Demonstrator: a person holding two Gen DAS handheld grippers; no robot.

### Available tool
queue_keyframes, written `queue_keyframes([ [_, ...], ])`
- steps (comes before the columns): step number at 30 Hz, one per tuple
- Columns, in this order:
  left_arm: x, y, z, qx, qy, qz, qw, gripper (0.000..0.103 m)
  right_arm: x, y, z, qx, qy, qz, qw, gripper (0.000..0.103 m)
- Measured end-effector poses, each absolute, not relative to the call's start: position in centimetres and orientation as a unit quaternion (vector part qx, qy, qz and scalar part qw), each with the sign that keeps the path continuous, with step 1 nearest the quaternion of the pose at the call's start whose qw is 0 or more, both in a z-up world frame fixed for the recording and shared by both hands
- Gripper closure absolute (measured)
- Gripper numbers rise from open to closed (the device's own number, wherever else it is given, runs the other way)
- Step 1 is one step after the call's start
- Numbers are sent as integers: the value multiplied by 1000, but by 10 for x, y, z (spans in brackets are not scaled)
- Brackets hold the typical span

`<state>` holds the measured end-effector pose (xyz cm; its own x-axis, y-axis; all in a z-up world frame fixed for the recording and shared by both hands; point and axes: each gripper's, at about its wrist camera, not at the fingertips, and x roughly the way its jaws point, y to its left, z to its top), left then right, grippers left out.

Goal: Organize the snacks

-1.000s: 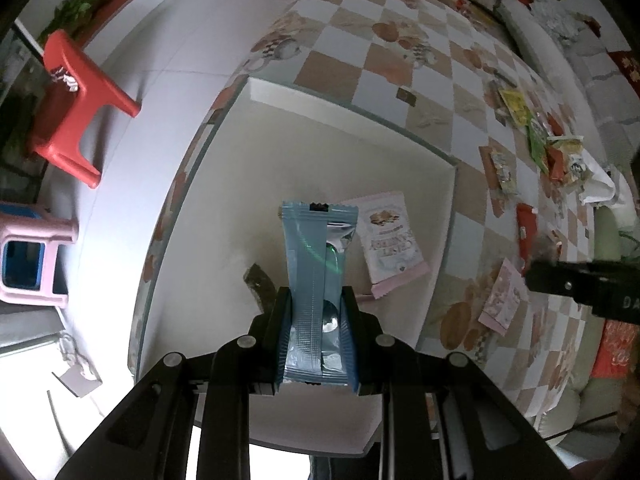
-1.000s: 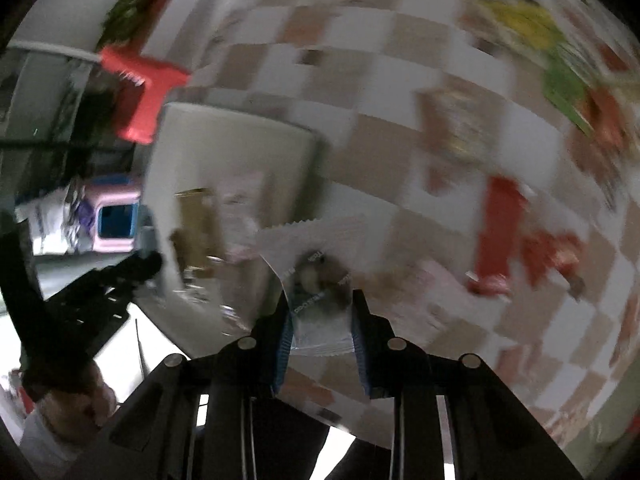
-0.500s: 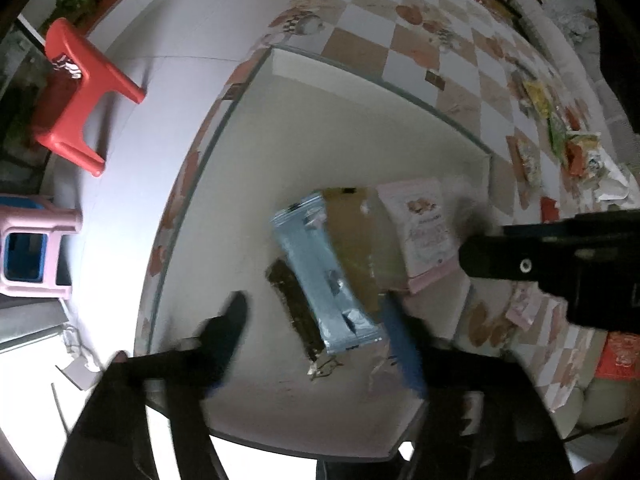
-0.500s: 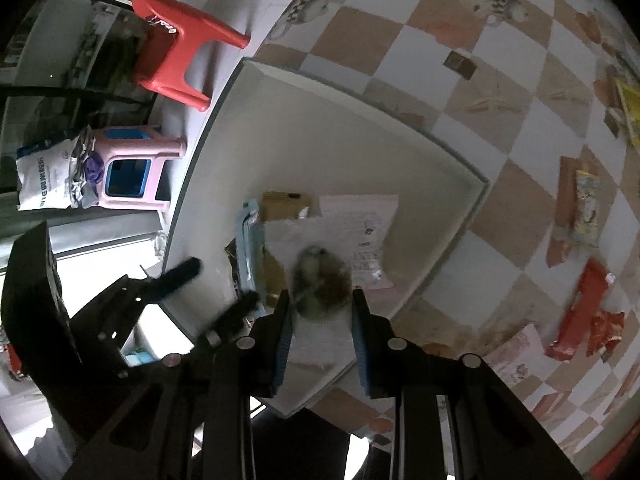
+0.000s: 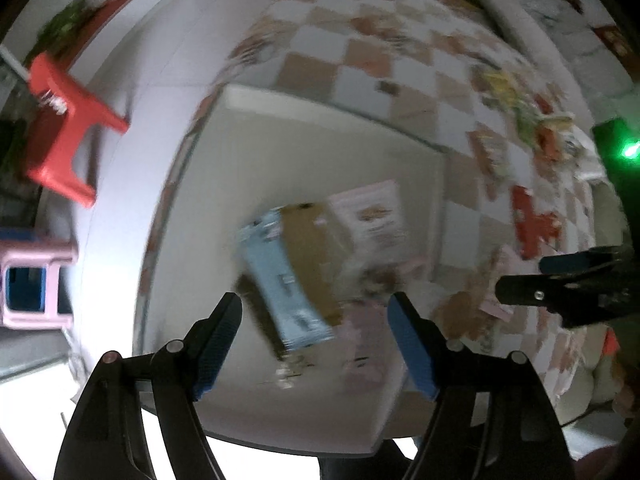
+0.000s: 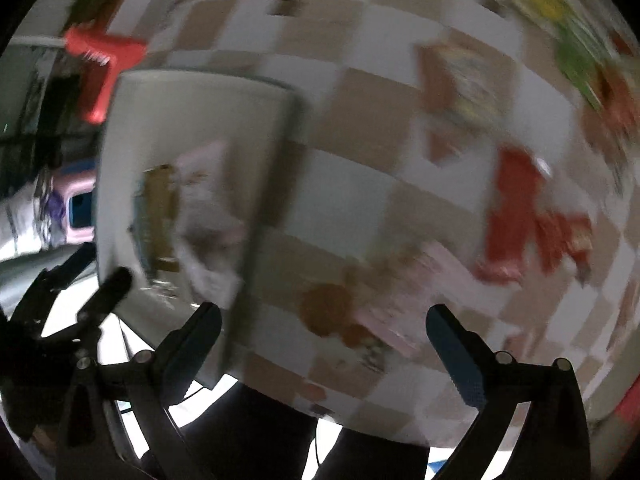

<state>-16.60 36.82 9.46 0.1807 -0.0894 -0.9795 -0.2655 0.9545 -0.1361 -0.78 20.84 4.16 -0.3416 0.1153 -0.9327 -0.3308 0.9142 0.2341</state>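
Note:
A shallow white tray (image 5: 320, 120) sits at the table's near-left corner and holds a blue packet (image 5: 280, 284), a brown packet (image 5: 316, 252) and a pink-white packet (image 5: 376, 216), overlapping. My left gripper (image 5: 316, 344) is open and empty above the tray's near part. My right gripper (image 6: 324, 344) is open and empty above the checkered table just right of the tray (image 6: 192, 104). A pink packet (image 6: 400, 312) lies ahead of it, and red packets (image 6: 516, 208) lie farther right. Both views are blurred.
Yellow and green packets (image 6: 560, 16) lie at the table's far right. A red stool (image 5: 60, 128) and a pink stool (image 5: 32, 276) stand on the floor left of the table. The right gripper's black fingers (image 5: 560, 284) show in the left view.
The left gripper has let go of the blue packet, which now lies in the tray. The right gripper has released its clear packet over the tray, opened, and swung right over the table.

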Motion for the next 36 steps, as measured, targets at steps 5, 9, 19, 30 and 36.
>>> queue_keyframes([
  [5,-151,324,106,-118,630,-21,767,24,-8,149,38,-26,799,140,585,0],
  [9,-139,279,102,-113,644,-115,748,24,-10,110,38,9,799,102,592,0],
  [19,-138,211,48,-64,702,-173,688,24,-22,66,36,45,798,53,599,0],
  [30,-134,234,18,-52,721,-110,682,24,-3,71,29,36,792,36,608,0],
  [36,-128,240,35,-87,712,-105,689,24,31,78,31,31,774,27,631,0],
])
